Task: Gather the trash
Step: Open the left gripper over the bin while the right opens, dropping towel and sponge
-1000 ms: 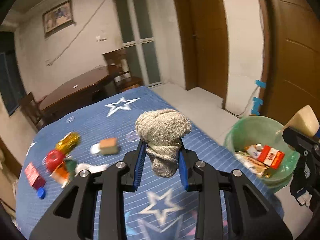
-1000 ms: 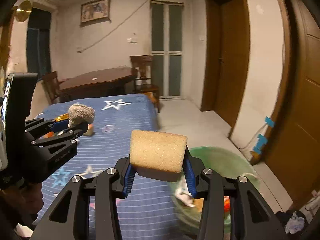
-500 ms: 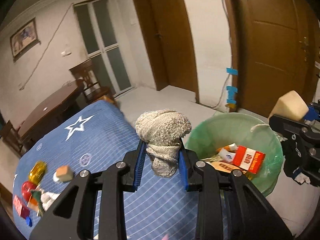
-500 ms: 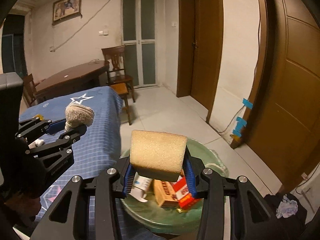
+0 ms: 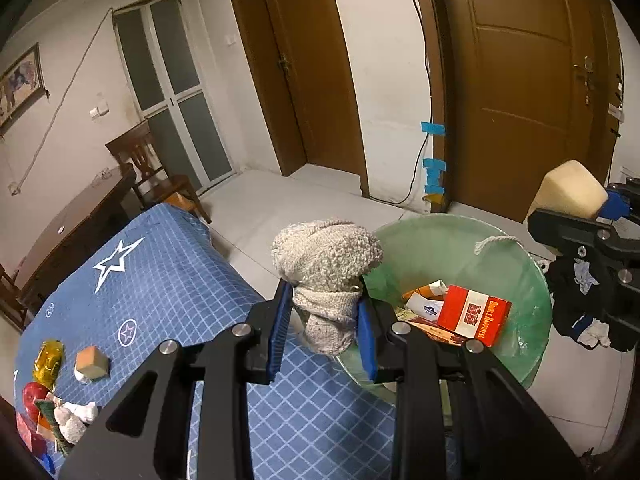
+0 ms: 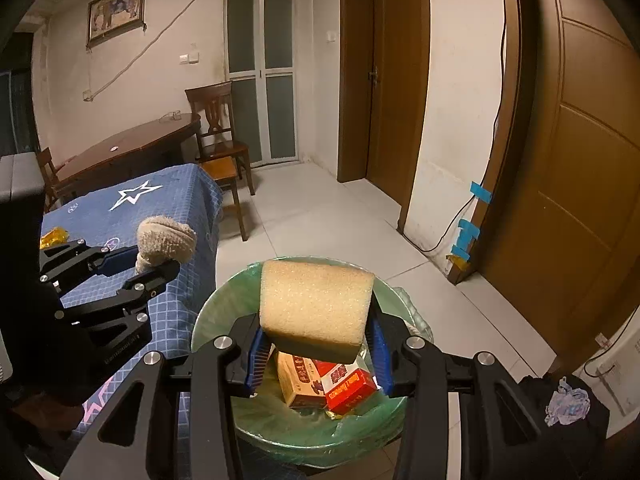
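My left gripper (image 5: 323, 334) is shut on a rolled grey sock (image 5: 326, 266), held near the table's corner just left of the green-lined trash bin (image 5: 532, 280). The same sock (image 6: 165, 240) shows at the left of the right wrist view. My right gripper (image 6: 318, 354) is shut on a tan sponge block (image 6: 316, 300) and hangs directly over the bin (image 6: 216, 312). In the left wrist view that sponge (image 5: 568, 190) sits at the far right above the bin's rim. Red cartons (image 6: 348, 384) and other packaging lie inside the bin.
The table wears a blue star-patterned cloth (image 5: 168, 276). At its left end lie a gold wrapper (image 5: 49, 358), a small sponge cube (image 5: 92, 364), a red apple (image 5: 35, 394) and other scraps. A dark cloth heap (image 6: 560, 404) lies on the floor right of the bin. Wooden chair (image 6: 218, 140) behind.
Both grippers have swung from over the table toward the bin, carrying the sock and the sponge. The bin now fills more of both views, and the right gripper has come over its opening.
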Demonstrator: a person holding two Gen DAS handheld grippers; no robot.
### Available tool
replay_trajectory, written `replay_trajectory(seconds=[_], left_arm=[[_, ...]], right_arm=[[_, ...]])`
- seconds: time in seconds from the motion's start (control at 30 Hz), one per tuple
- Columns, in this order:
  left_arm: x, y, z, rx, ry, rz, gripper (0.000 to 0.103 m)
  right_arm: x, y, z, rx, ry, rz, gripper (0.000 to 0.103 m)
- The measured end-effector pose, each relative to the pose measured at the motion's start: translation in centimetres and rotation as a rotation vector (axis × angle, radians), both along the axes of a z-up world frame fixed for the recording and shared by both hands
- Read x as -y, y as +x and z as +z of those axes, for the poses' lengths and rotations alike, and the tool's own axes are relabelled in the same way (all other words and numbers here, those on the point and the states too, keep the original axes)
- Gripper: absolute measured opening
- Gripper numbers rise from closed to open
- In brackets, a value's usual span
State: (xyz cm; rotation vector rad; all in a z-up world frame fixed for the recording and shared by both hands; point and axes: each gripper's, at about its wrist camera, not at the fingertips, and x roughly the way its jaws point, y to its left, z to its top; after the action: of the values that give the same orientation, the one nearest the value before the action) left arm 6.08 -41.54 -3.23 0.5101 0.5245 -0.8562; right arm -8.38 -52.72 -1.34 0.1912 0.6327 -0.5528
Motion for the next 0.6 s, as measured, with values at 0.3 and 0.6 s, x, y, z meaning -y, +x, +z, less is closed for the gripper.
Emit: replay_trajectory(seconds=[0.3, 0.6], left_arm=[[0.8, 0.2, -0.7, -0.019, 0.015, -0.014, 0.029], [1.6, 0.4, -1.3, -0.034, 0.025, -0.029, 0.029]], right_arm=[[0.6, 0.9, -0.6, -0.021, 0.004, 0.002, 0.044], [1.7, 1.6, -1.6, -0.033, 0.025, 0.004, 0.044]])
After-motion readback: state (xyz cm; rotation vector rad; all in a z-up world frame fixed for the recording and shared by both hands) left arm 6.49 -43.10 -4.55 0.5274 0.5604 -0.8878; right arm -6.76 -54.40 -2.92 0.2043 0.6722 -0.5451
